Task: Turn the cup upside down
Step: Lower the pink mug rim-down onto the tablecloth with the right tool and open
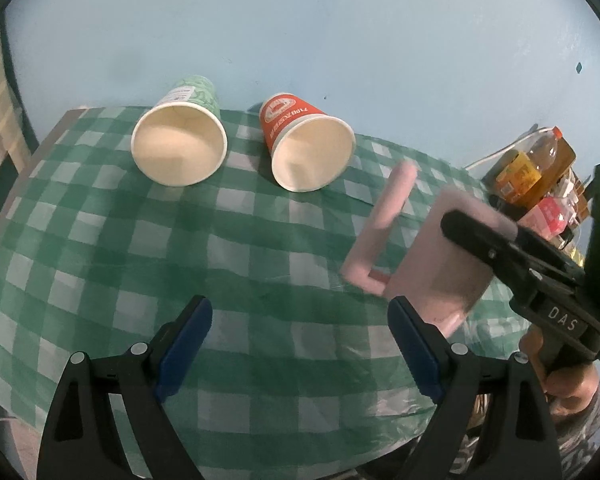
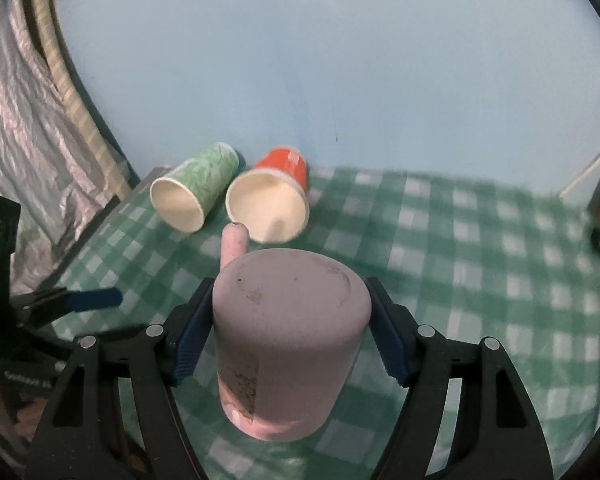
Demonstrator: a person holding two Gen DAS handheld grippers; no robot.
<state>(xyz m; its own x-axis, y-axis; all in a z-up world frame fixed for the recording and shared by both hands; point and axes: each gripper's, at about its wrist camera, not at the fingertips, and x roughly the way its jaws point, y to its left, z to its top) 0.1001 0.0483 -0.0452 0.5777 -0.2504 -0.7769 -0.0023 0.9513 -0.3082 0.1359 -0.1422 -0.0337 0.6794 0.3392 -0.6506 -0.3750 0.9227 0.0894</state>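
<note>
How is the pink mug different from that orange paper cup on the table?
The pink mug has a handle and is held in the right gripper, base toward the camera. The orange paper cup has none and lies on its side on the checked tablecloth, mouth showing, ungripped.

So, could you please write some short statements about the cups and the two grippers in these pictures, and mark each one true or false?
1. The right gripper holds the pink mug between its fingers. True.
2. The left gripper is shut on a paper cup. False: it is open and holds nothing.
3. The green paper cup and the red paper cup both lie on their sides. True.
4. The pink mug's base faces the right wrist camera. True.
5. The two paper cups are stacked one inside the other. False: they lie side by side on the checked tablecloth.
6. The tablecloth is plain white. False: it is green and white checked.
</note>
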